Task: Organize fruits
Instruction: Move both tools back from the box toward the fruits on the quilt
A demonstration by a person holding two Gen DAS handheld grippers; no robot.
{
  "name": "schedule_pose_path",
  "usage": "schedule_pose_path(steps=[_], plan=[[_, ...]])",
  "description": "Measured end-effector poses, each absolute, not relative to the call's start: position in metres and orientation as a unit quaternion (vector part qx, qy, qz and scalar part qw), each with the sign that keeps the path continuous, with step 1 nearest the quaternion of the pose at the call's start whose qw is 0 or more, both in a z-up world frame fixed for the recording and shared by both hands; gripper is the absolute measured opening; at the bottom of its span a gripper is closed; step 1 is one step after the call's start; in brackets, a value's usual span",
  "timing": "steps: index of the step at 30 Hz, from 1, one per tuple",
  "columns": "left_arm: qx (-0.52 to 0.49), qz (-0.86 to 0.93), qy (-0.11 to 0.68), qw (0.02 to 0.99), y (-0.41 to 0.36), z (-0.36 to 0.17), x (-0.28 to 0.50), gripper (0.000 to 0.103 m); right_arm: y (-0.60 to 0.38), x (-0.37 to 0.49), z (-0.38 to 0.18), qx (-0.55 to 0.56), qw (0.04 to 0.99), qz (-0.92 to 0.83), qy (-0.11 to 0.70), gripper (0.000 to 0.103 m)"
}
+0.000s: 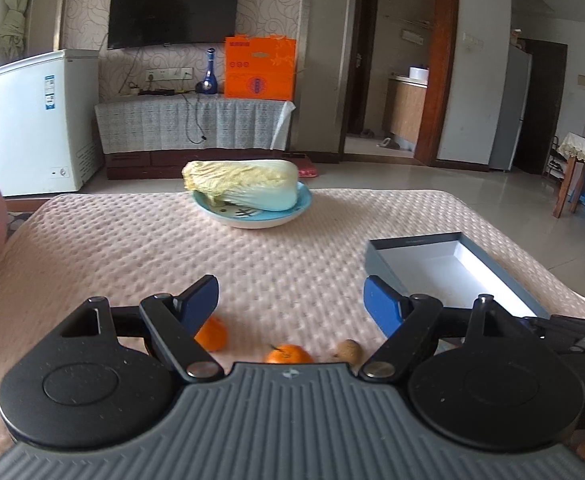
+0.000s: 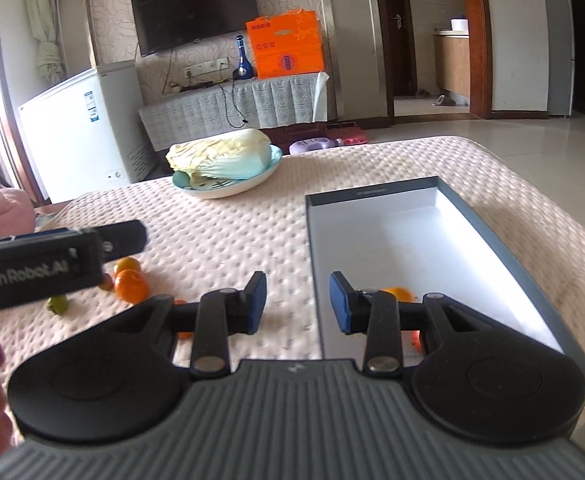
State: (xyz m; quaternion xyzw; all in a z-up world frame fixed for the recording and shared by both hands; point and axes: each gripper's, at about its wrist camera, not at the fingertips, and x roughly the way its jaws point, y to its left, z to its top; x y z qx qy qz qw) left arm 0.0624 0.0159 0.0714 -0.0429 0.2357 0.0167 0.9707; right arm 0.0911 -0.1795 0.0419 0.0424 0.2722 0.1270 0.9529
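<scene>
Nearest the lens, the left gripper point(image 1: 290, 300) stood with its blue-padded jaws wide apart and empty above the pink dimpled quilted table cover point(image 1: 140, 248). Just below them lay a small orange tangerine with a green stem point(image 1: 288, 354), a second tangerine point(image 1: 212, 334) half hidden behind the left finger, and a brown wrinkled walnut point(image 1: 348, 350) close to the right. The right gripper point(image 2: 297, 302) held its jaws partly apart with nothing between them, hovering over the near edge of the shallow grey cardboard box with a white inside point(image 2: 504, 264), where one orange fruit point(image 2: 399, 293) already lay behind its finger.

The step in hand looked like picking the next tangerine. It would go best by lowering the left jaws straight over the middle fruit, straddling it evenly and closing gently so the peel is not crushed or the fruit rolled.

The walnut sat close enough to be nudged. A pale napa cabbage point(image 1: 244, 184) on a light-blue ceramic plate point(image 1: 300, 204) stood well apart, out of the way.
</scene>
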Motion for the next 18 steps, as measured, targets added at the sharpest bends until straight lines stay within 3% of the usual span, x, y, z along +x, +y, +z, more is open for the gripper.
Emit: schedule_pose_path(steps=[18], plan=[[-0.060,0.077,0.233,0.968,0.093,0.073,0.040,0.083,-0.123,0.089,0.030,0.001,0.946,0.165,0.281,0.037]])
